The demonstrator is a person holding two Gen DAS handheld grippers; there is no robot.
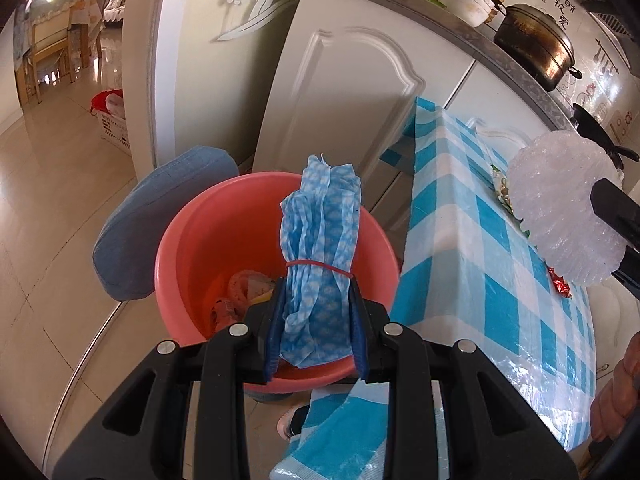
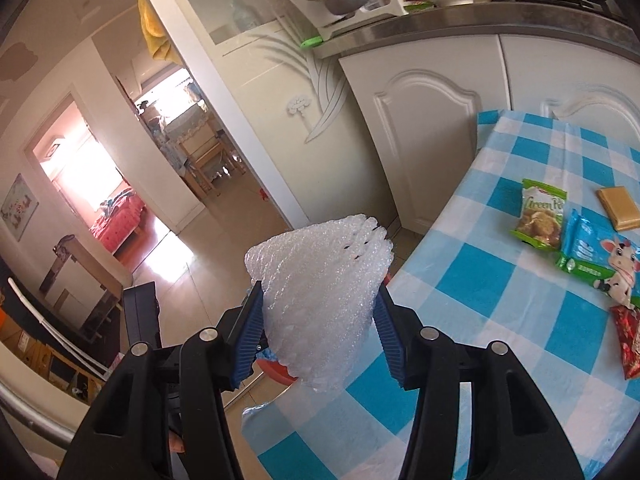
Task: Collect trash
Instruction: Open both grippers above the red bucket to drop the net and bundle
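My left gripper is shut on a blue-and-white cloth bundle tied with a red rubber band, held over the pink bucket on the floor. Some wrappers lie in the bucket's bottom. My right gripper is shut on a wad of clear bubble wrap, held above the table's left edge; the wad also shows in the left wrist view. On the blue checked tablecloth lie a green snack packet, a blue milk-candy packet, a red wrapper and a tan flat piece.
White cabinet doors stand behind the bucket and table. A blue cushion leans beside the bucket. A pot and bowls sit on the counter. A white basket stands on the floor by the doorway. Tiled floor stretches left.
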